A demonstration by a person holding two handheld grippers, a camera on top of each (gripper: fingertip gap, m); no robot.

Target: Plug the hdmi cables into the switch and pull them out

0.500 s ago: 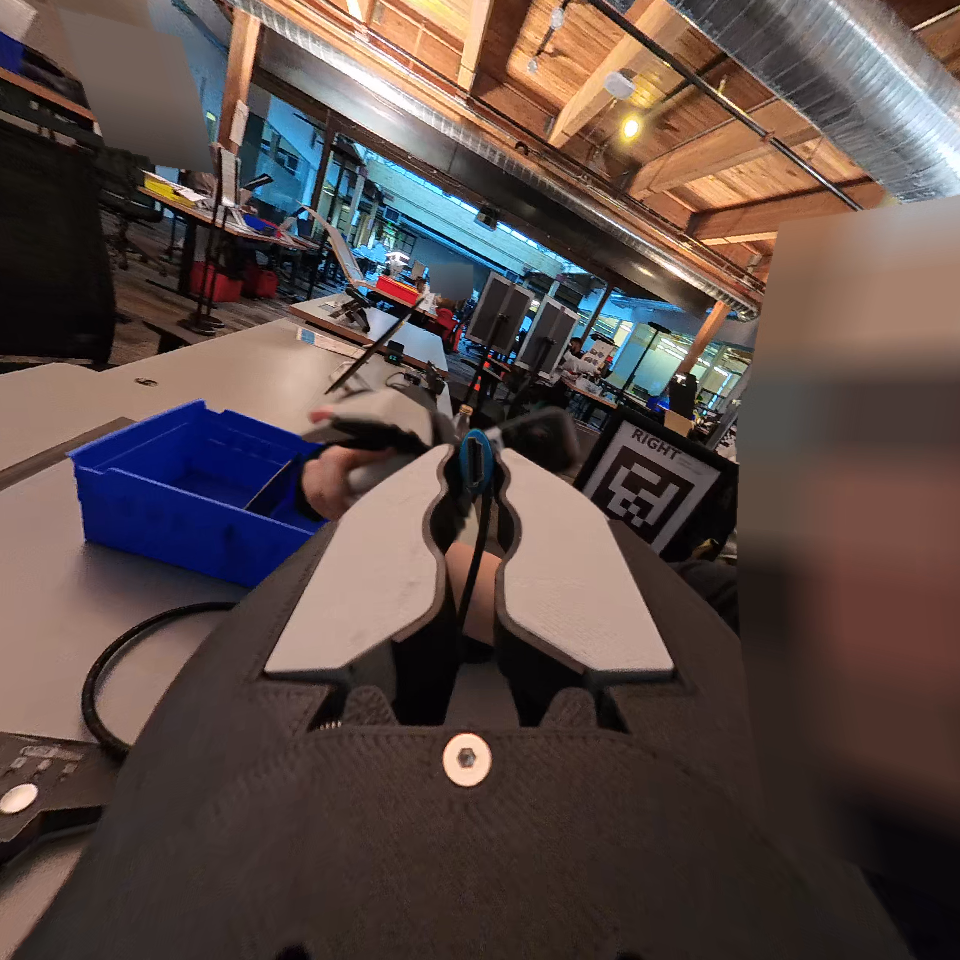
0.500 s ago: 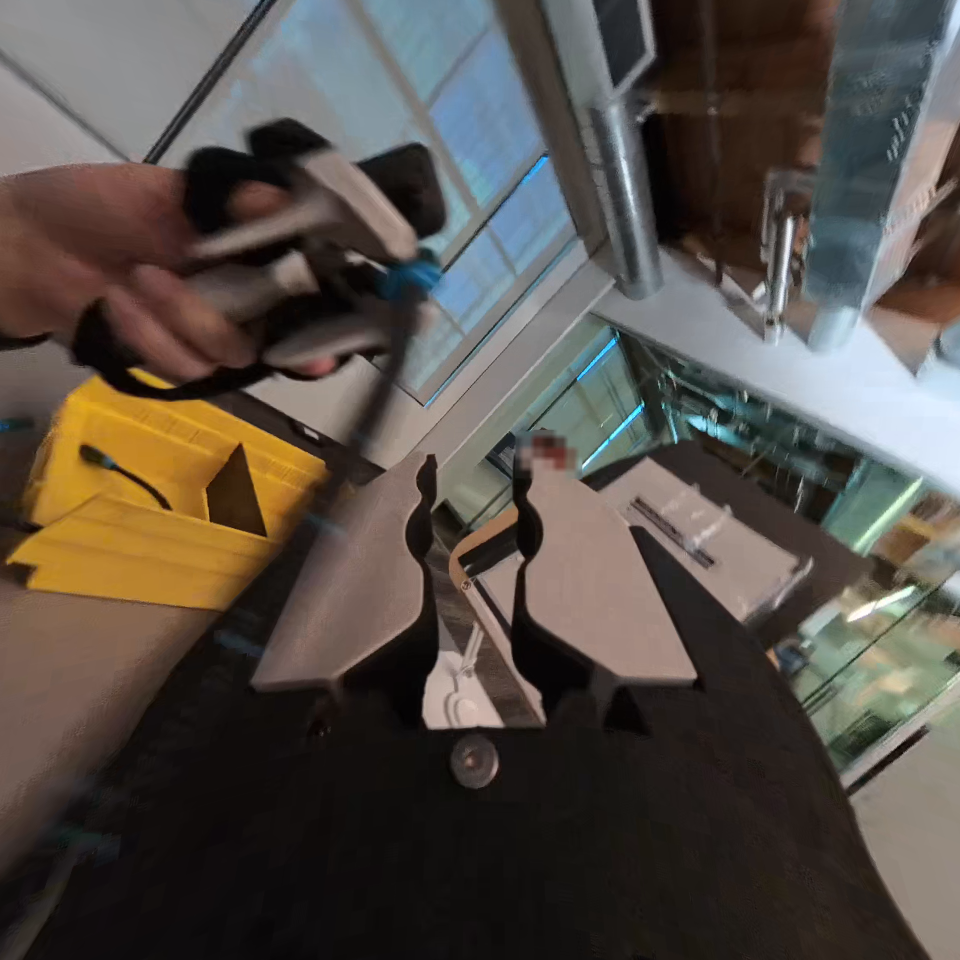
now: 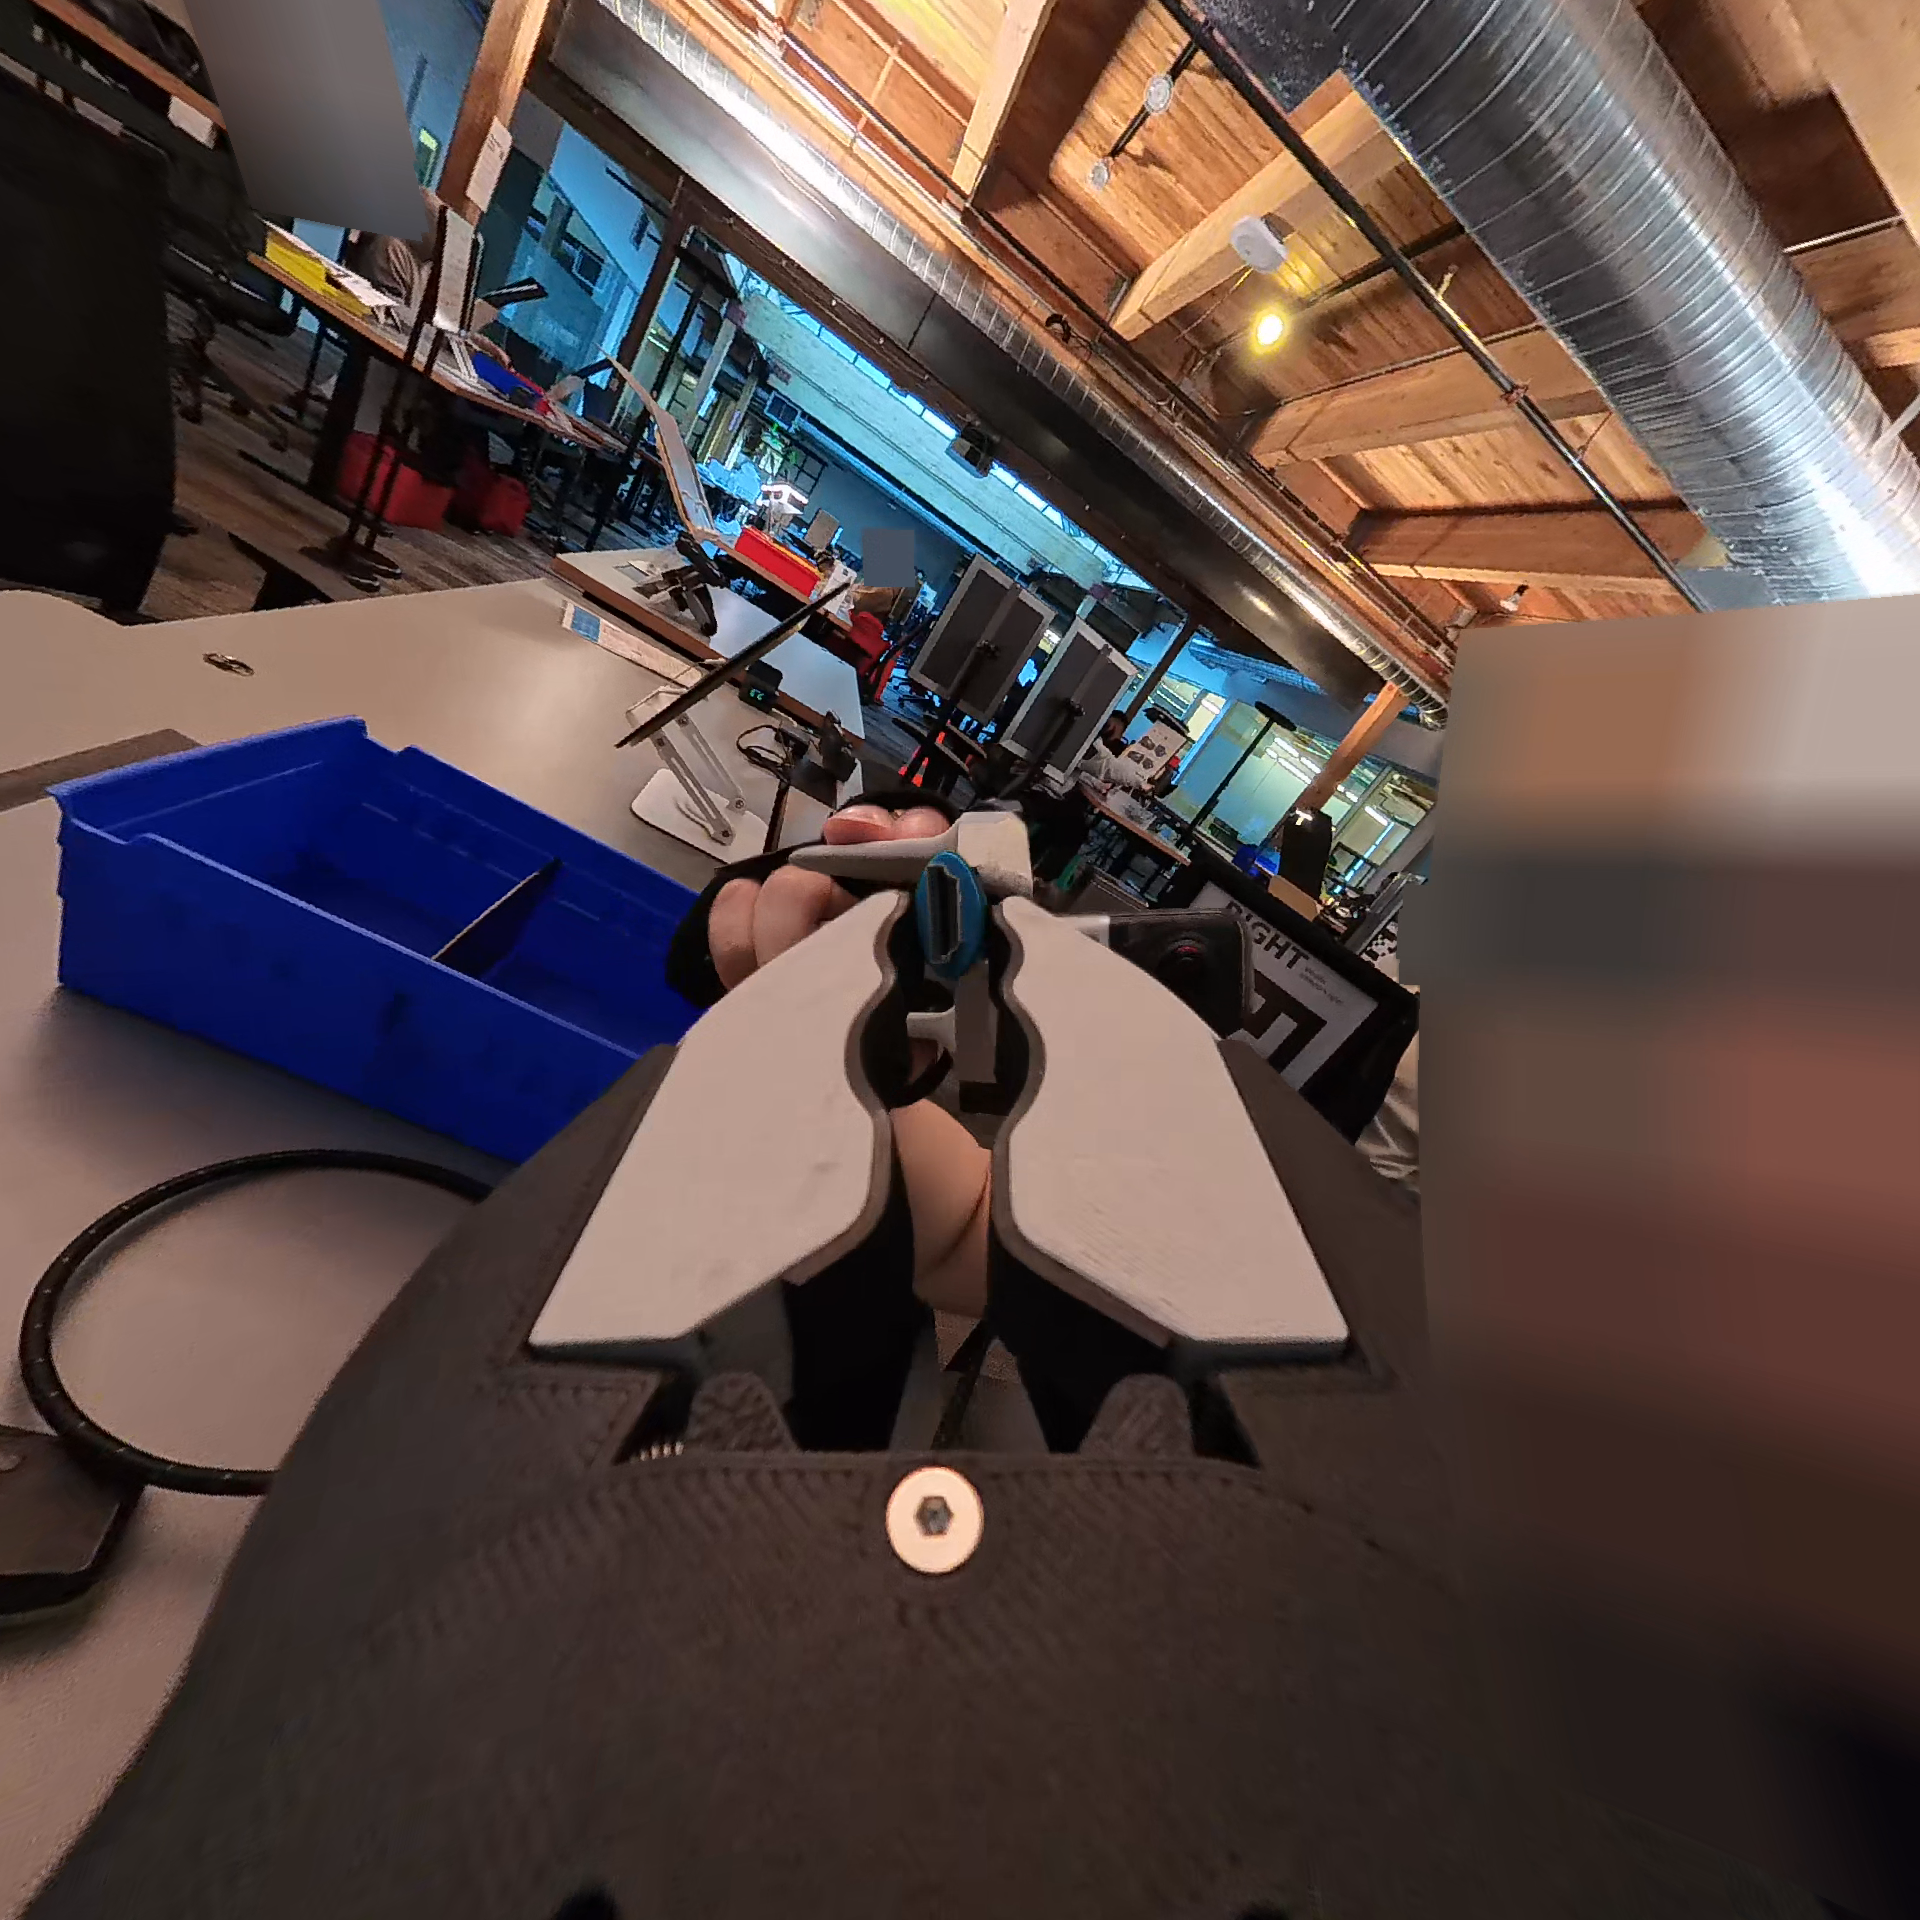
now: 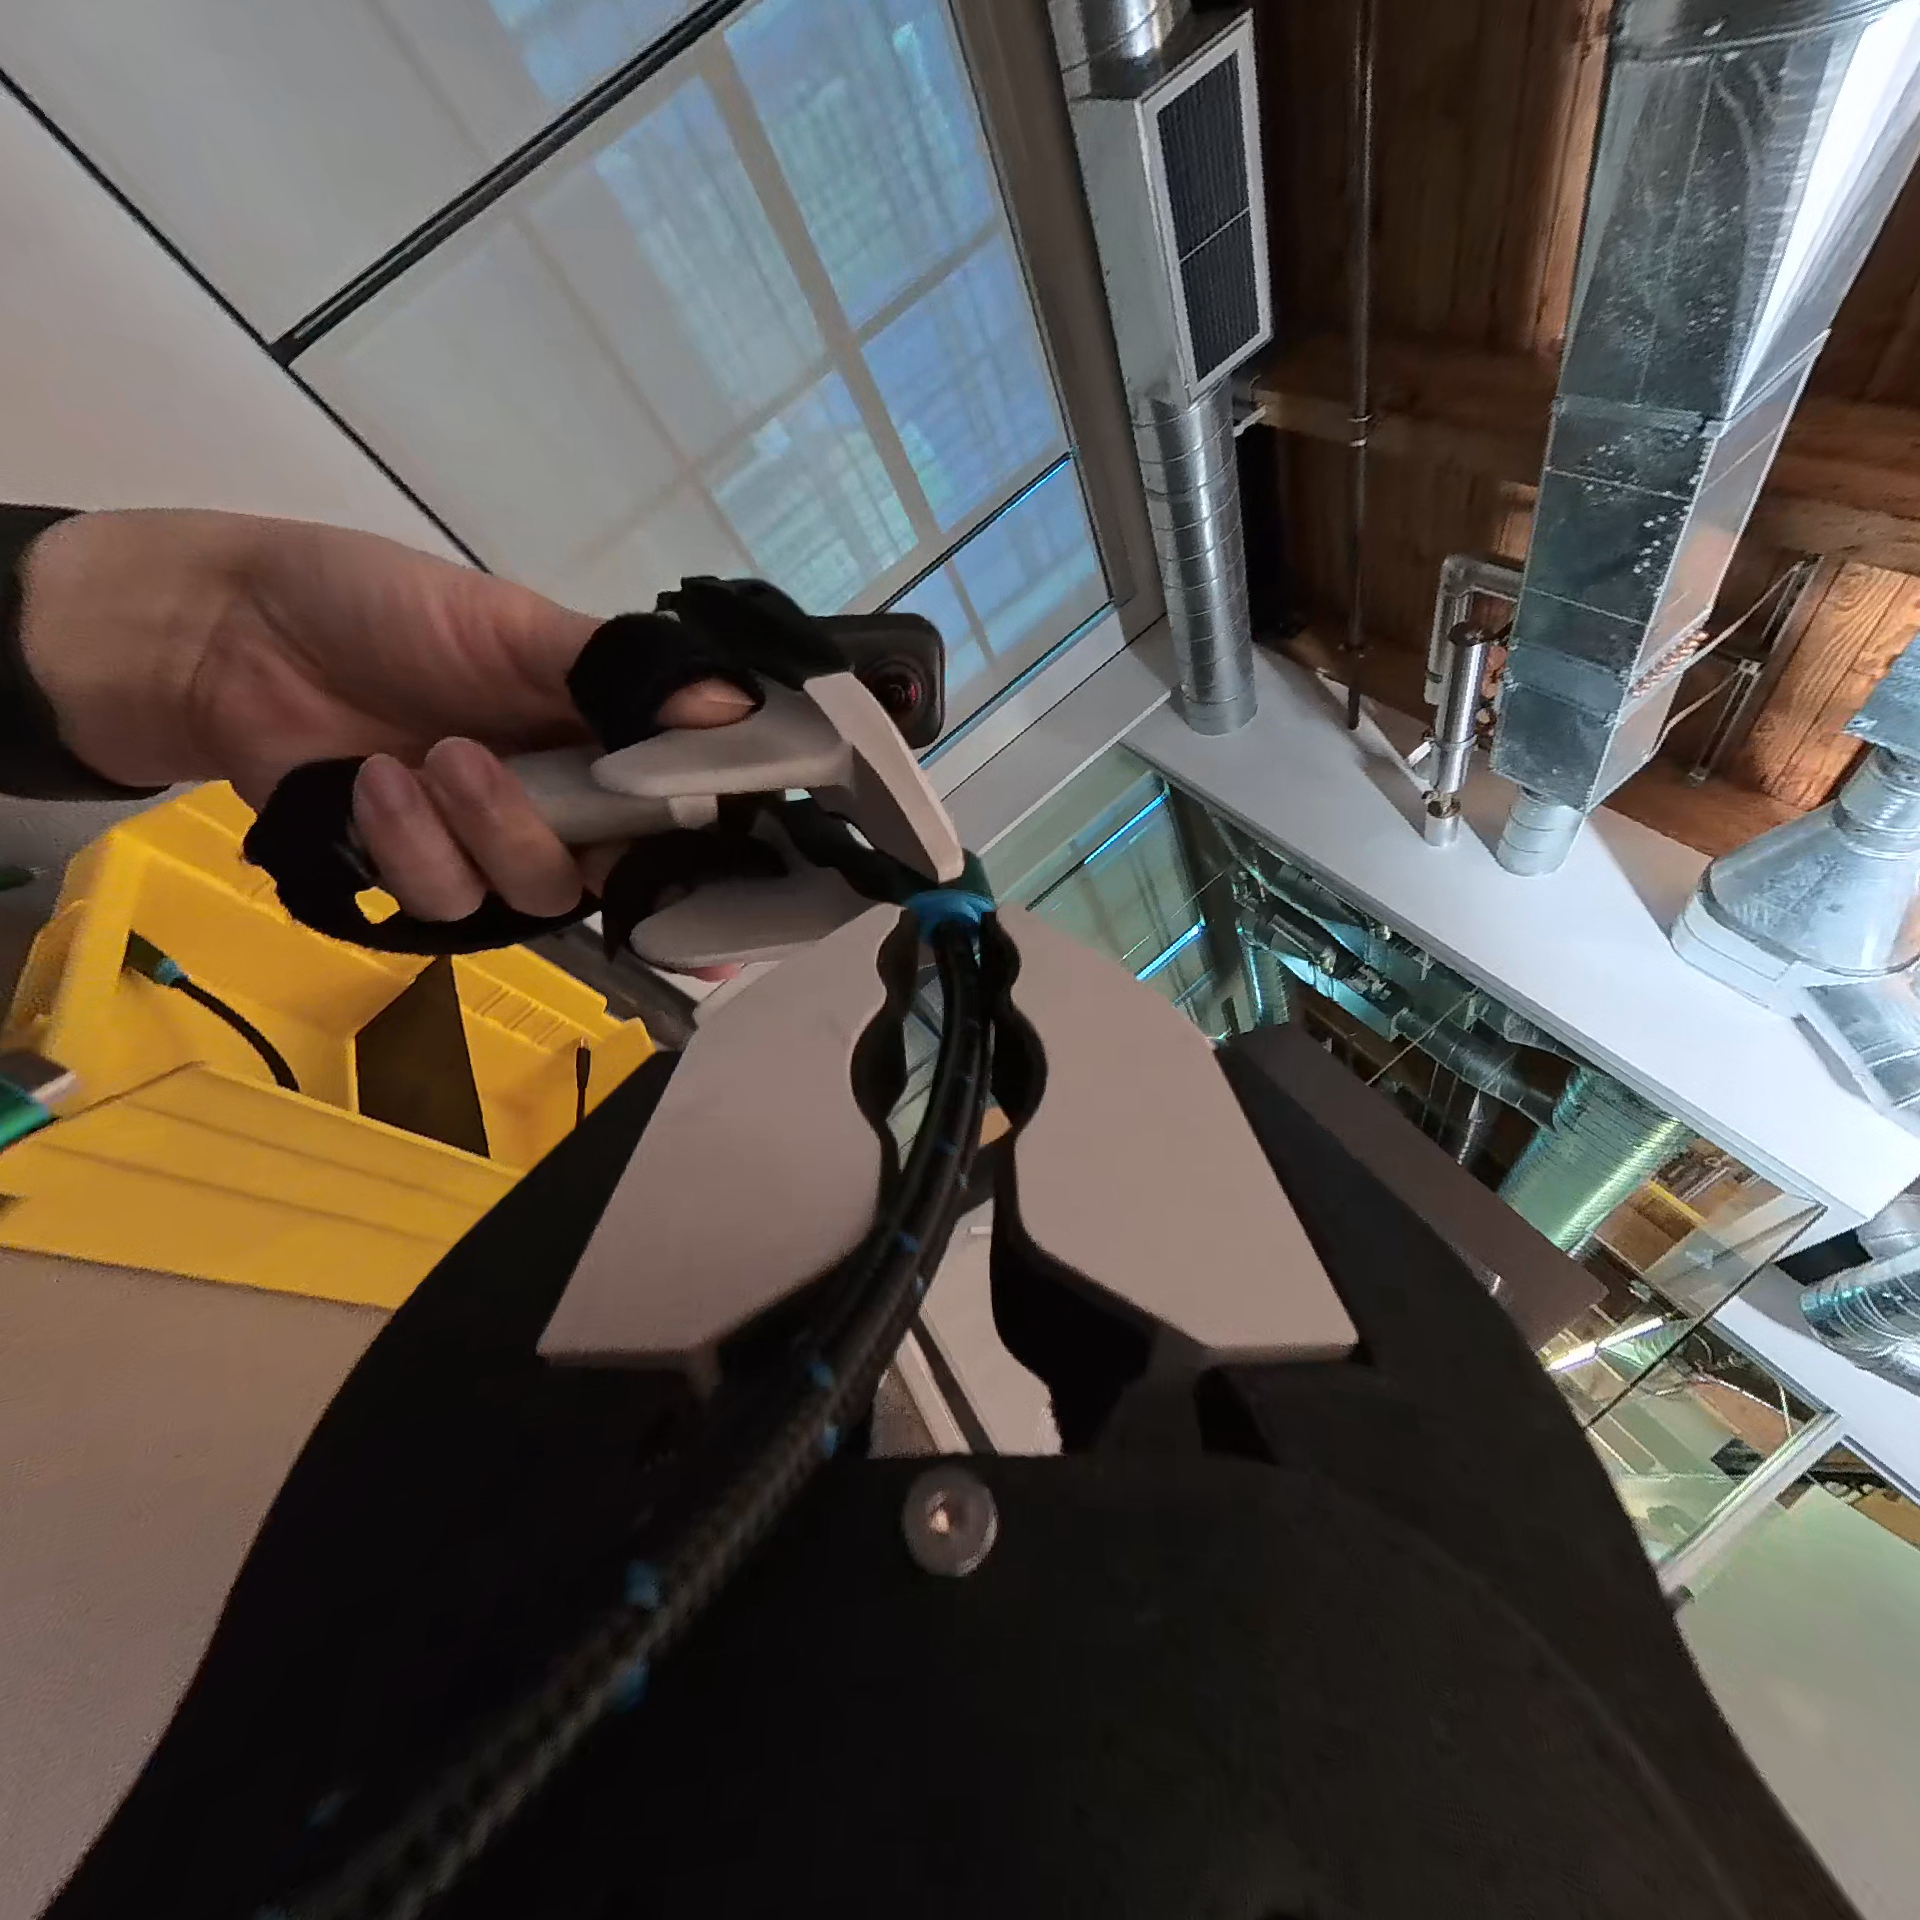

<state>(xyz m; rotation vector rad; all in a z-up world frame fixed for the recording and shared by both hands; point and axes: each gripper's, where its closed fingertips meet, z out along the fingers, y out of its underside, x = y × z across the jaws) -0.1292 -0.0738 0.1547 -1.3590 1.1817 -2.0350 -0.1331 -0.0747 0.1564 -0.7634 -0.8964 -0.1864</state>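
Pinching a blue HDMI plug (image 3: 943, 920) between its grey tips, the left gripper (image 3: 945, 925) holds it up in the air above a grey table (image 3: 208, 1299). The plug's metal mouth faces the left camera. The jaws are drawn close, with only the plug between the tips.

The right gripper (image 4: 951, 904) meets the plug from the opposite side. Its jaws are also nearly together, closing on the plug's blue collar. The plug's black braided cable (image 4: 935, 1143) runs back between the right fingers toward the right camera and passes out of the bottom of the frame. The two grippers' tips sit touching or almost touching at the plug.

A left hand (image 4: 312, 675) in a black fingerless strap grips the left gripper's handle. A right hand (image 3: 769, 925), strapped the same way, holds the right gripper.

On the table to the left of the grippers in the left view stands a blue bin (image 3: 312, 935) with a divider. Nearer the camera a black cord (image 3: 62, 1278) loops across the table to a flat black box (image 3: 42, 1527), which the frame edge cuts off.

In the right view a yellow bin (image 4: 260, 1195) sits below the left hand, with a thin black lead (image 4: 229, 1029) inside it.
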